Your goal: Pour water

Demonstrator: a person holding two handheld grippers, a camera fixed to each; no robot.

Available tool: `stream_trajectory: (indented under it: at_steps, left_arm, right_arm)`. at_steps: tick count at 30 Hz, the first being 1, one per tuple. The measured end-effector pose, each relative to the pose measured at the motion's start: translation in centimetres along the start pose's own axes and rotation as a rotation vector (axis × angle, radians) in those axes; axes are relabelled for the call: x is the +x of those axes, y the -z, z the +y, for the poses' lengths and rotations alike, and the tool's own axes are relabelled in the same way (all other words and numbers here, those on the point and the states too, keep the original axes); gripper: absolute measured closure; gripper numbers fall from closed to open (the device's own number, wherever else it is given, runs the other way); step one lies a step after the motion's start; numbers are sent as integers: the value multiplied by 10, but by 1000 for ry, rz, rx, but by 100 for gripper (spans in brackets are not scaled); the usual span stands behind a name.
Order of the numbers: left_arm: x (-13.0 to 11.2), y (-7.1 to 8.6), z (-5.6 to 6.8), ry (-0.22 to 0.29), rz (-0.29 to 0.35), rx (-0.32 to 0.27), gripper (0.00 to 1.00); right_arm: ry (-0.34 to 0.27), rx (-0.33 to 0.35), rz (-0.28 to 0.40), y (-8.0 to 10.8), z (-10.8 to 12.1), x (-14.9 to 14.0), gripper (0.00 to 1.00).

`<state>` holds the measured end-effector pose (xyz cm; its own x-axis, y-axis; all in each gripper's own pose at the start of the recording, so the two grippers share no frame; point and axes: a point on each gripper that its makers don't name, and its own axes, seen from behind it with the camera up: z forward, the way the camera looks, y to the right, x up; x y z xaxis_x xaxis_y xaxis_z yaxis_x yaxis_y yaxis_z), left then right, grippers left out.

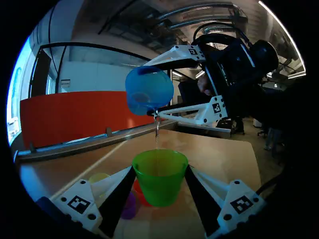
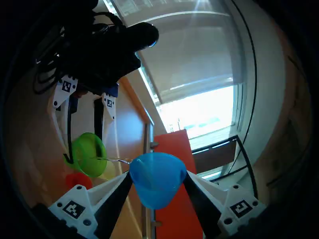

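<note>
Water [image 1: 157,133] runs in a thin stream from the lip of the tilted blue cup [image 1: 148,91] into the upright green cup [image 1: 160,179] just below it. The right gripper [image 2: 157,179] has both fingers clamped on the blue cup. The left gripper [image 1: 160,171] has both fingers clamped on the green cup, over a wooden table [image 1: 223,155]. A yellow cup [image 1: 97,177] and a purple cup [image 1: 129,207] show beside it.

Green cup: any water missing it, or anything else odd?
Nothing stands out. The tilted blue cup in the right claw sends a thin stream straight into the upright green cup held by the left claw.
</note>
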<state>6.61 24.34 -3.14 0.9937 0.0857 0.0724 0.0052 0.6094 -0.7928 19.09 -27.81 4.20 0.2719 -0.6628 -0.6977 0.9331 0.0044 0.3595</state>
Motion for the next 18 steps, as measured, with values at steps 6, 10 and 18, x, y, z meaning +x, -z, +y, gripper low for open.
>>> stream_trajectory:
  at_steps: [6,10,18]
  left_arm:
    - [-1,0,0,1,0,-2,15]
    - [-1,-1,1,0,-1,-2,15]
    - [-1,-1,0,1,1,0,15]
  right_arm:
    - [16,4,1,-1,-2,1,10]
    - [26,1,1,-2,-2,1,10]
    - [44,-5,2,-5,-1,2,10]
